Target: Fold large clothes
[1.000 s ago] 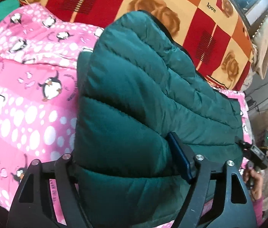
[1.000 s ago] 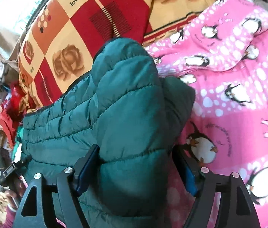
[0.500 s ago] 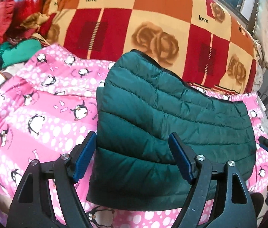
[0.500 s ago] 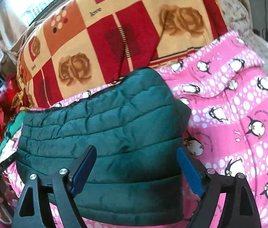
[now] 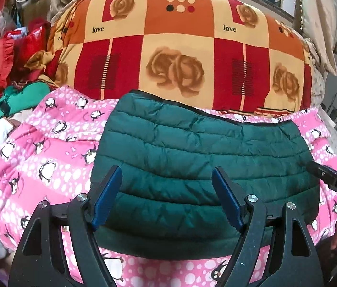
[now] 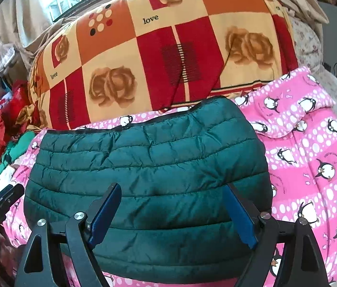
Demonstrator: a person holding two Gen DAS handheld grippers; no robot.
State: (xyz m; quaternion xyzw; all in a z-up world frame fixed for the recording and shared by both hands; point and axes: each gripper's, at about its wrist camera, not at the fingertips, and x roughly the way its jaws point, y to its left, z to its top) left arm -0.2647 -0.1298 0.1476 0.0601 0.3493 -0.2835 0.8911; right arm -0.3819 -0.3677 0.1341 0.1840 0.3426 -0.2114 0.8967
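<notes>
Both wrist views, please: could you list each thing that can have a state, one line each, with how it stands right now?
Green puffer jacket: folded, lying flat on the pink blanket, held by neither tongs.
Pink penguin blanket: spread out, rumpled.
Checked rose quilt: bundled up behind the jacket.
Left tongs: open, nothing gripped.
Right tongs: open, nothing gripped.
Clothes pile: heaped, unfolded, at the blanket's side.

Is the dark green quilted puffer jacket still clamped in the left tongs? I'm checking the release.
No, the left tongs stand open above the dark green quilted puffer jacket.
</notes>
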